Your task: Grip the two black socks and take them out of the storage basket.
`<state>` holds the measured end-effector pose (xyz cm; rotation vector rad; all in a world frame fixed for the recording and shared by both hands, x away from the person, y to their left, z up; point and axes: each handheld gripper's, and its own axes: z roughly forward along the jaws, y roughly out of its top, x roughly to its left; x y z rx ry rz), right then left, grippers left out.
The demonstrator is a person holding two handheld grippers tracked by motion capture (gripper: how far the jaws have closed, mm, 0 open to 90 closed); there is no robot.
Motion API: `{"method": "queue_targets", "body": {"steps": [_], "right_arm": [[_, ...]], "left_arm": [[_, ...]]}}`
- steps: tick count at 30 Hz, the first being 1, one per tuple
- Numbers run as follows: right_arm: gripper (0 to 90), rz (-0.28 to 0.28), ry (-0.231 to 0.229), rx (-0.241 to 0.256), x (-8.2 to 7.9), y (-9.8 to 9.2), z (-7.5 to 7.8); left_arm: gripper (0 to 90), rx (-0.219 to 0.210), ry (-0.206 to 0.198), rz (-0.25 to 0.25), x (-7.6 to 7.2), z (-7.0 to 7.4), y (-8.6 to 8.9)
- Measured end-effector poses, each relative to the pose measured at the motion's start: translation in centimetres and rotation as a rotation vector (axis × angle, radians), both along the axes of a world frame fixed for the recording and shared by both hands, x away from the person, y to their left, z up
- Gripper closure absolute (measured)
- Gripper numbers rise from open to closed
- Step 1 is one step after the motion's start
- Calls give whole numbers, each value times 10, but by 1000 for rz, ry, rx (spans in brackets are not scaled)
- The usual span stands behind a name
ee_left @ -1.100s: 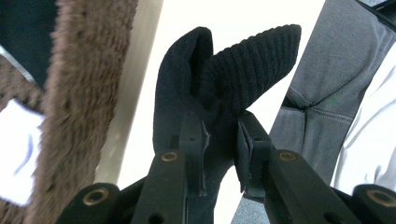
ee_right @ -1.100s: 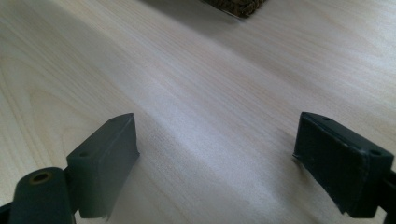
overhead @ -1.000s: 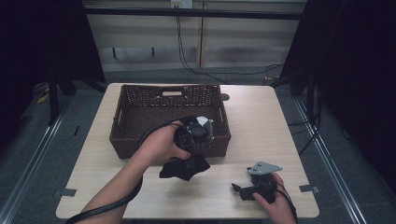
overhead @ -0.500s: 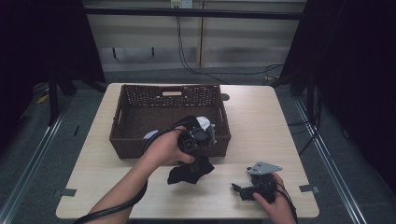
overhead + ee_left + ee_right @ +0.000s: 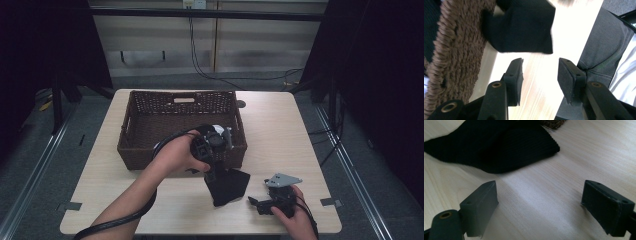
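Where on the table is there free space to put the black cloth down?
Bare wood lies right of the wicker basket, up to the table edge, and left of the left hand. The front middle is crowded: black cloth, left gripper and right gripper.

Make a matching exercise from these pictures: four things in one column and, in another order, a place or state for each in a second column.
Things:
1. basket
2. black cloth
3. left hand-held gripper
4. right hand-held gripper

Places or states:
A. lies on the table just in front of the basket
B. open, low over bare wood near the table's front right edge
C. brown, woven, stands on the far half of the table
D. open, held at the basket's front wall above the cloth

Pairs: 1-C, 2-A, 3-D, 4-B
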<state>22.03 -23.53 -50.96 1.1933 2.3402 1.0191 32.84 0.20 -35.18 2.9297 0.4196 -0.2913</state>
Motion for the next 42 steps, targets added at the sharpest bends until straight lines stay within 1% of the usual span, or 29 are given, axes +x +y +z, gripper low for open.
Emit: {"method": "queue_targets", "body": {"steps": [1,3,4,5,8,10,12,15,18,19,22,26,28,29,30,31,32,33,34,35,36,39,40,42], "right_arm": [[124,0,0,0,0,0,0],[124,-2,2,1,0,0,0],[124,-1,1,1,0,0,0],[124,-1,1,1,0,0,0],[124,-1,1,1,0,0,0],[124,-1,1,1,0,0,0],[124,-1,1,1,0,0,0],[124,-3,3,2,0,0,0],[124,-2,2,1,0,0,0],[124,-2,3,1,0,0,0],[124,-1,2,1,0,0,0],[124,-2,2,1,0,0,0],[124,-2,2,1,0,0,0],[124,-2,2,1,0,0,0],[124,-2,3,2,0,0,0],[124,-2,3,1,0,0,0],[124,-2,3,1,0,0,0],[124,-2,3,2,0,0,0],[124,-2,3,2,0,0,0],[124,-2,3,2,0,0,0],[124,-2,2,1,0,0,0],[124,-2,3,2,0,0,0],[124,-2,4,2,0,0,0],[124,-1,2,1,0,0,0]], "left_arm": [[550,2,-2,-4,1,2,0],[543,0,-6,2,2,6,0],[539,-2,-15,6,4,11,1],[537,-2,-15,6,4,11,1],[534,-2,-22,12,9,19,4],[534,-2,-28,29,13,24,7],[531,4,-39,36,20,28,10],[526,6,-49,66,30,32,17],[515,3,-61,100,40,32,23],[512,3,-64,102,43,32,24],[490,-8,-81,130,52,30,29],[479,-14,-81,171,64,27,33],[474,-18,-88,187,70,23,34],[471,-7,-88,178,74,22,34],[469,-16,-95,210,80,18,35],[469,-19,-97,211,84,16,36],[471,-19,-97,211,84,16,36],[471,-18,-89,211,87,15,36],[470,-23,-93,225,90,12,36],[470,-38,-96,256,96,7,36],[470,-38,-96,256,96,7,36],[459,-44,-97,280,106,-1,37],[444,-50,-101,290,112,-5,37],[444,-57,-104,296,115,-7,37]]}}
